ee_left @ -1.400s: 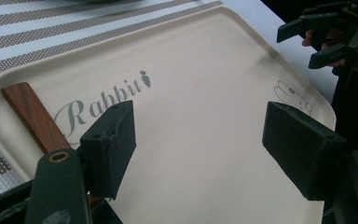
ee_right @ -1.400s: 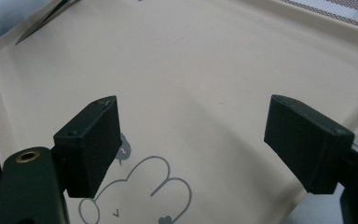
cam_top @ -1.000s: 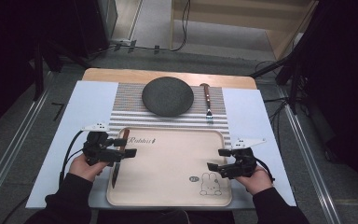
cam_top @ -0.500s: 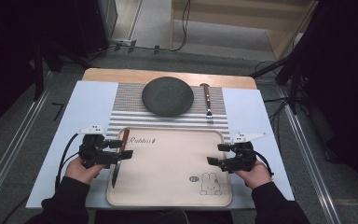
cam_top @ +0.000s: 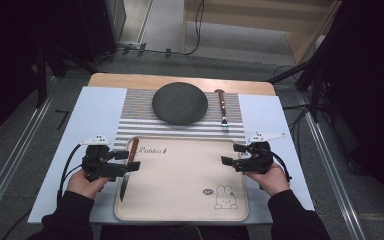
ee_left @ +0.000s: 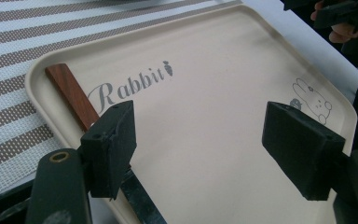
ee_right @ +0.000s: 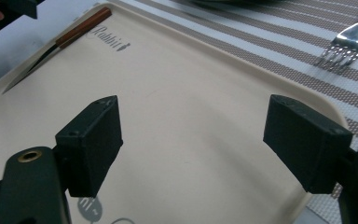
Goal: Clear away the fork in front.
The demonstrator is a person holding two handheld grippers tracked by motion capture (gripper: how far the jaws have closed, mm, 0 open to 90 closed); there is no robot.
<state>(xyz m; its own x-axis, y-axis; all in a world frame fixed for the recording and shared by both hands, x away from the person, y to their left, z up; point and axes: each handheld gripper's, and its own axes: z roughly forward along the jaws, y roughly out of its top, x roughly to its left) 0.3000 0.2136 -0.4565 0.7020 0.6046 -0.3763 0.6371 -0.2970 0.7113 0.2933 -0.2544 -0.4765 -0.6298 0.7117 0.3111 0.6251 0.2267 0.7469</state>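
both grippers hover low over the tray: the left gripper (cam_top: pixel 130 159) sits at the tray's left edge with its 2 black jaws spread wide and nothing between them, and the right gripper (cam_top: pixel 231 154) sits at the tray's right edge, jaws just as wide apart and likewise empty. directly under the left gripper lies the knife (cam_top: pixel 128 166), resting along the left inner edge of the tray (cam_top: pixel 180 180), its reddish-brown wooden handle pointing away from the person and its dark, slim blade pointing back toward them; in the left gripper view the handle (ee_left: pixel 71 94) runs beneath the left-hand jaw, though whether that jaw touches it cannot be told. the tray is a pale beige rectangle with rounded corners and a low raised rim, matte and smooth, printed with the word "rabbit" and a small carrot near the knife and with a little rabbit drawing near the person's right corner. beyond the tray lies a striped placemat (cam_top: pixel 140 125) of woven, dotted texture in grey-brown and white bands. on it stands a round, dark grey plate (cam_top: pixel 179 102) with a dull finish, and just to its right a fork (cam_top: pixel 222 109) with a wooden handle and shiny metal tines pointing toward the tray, well apart from the right gripper. nothing lies between the left gripper and the knife. a light, flat sheet (cam_top: pixel 92 107) covers the wooden table (cam_top: pixel 180 80) under everything.
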